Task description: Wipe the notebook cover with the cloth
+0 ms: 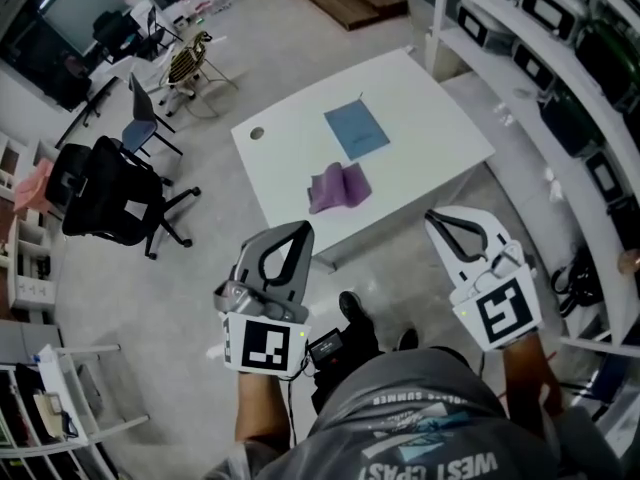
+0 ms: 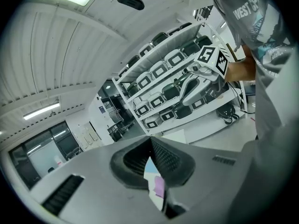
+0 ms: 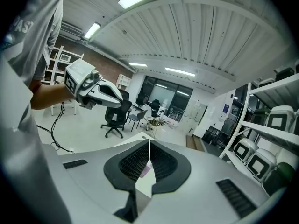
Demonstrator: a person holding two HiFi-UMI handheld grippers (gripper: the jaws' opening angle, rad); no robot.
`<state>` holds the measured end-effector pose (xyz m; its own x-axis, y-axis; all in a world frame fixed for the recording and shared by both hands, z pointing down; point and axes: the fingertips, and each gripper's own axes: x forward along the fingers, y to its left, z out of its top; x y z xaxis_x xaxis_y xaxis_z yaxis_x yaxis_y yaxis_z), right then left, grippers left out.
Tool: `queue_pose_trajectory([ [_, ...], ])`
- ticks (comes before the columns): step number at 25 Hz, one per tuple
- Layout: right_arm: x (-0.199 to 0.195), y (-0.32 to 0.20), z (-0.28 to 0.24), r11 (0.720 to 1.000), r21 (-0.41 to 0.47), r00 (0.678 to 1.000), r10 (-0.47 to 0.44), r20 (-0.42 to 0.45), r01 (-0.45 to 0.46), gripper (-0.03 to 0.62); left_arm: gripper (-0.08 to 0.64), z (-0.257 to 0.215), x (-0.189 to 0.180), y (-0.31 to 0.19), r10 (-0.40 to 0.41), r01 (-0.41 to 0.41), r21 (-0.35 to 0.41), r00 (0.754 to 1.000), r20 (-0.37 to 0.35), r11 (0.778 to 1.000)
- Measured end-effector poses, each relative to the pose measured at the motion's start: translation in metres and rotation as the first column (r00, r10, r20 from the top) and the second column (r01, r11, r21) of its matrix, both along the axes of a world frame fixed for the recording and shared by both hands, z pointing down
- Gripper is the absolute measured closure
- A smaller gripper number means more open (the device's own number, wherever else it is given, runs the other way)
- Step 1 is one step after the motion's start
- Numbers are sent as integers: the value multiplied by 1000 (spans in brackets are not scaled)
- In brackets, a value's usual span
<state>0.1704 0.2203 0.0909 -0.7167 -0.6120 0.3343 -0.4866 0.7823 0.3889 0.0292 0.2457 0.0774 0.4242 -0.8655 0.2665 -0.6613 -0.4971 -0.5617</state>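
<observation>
The left gripper is held out in front of the person with its two jaws closed together: in the left gripper view the dark ribbed pads meet at their tips and nothing is clamped between them. The right gripper is held level with it, off to its right, and its jaws are likewise pressed together tip to tip and empty in the right gripper view. Each gripper points forward and slightly down toward a white table, and both are short of the table's near edge, touching nothing on it. The purple cloth lies crumpled on the table ahead of the grippers, roughly in line with the gap between them and a little nearer the left one, well apart from both. The blue notebook lies flat and closed just beyond the cloth, farther from the grippers, with its near corner close to the cloth's far edge. A black office chair stands on the floor well off to the left of the left gripper, and white shelves loaded with cases run along beyond the right gripper's right side.
</observation>
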Motion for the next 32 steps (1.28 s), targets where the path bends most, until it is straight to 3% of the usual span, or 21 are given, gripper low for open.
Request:
queue_pose_trajectory([
  [9, -57, -70, -1, 999, -6, 999, 48, -4, -48, 561, 557, -2, -51, -77, 60, -60, 6, 998, -16, 998],
  [19, -117, -121, 8, 998, -32, 998, 60, -22, -61, 561, 557, 7, -113, -124, 72, -72, 3, 996, -59, 997],
  [32, -158, -169, 43, 996, -90, 999, -29, -36, 25, 560, 557, 49, -137, -158, 6, -14, -67, 993, -119, 998],
])
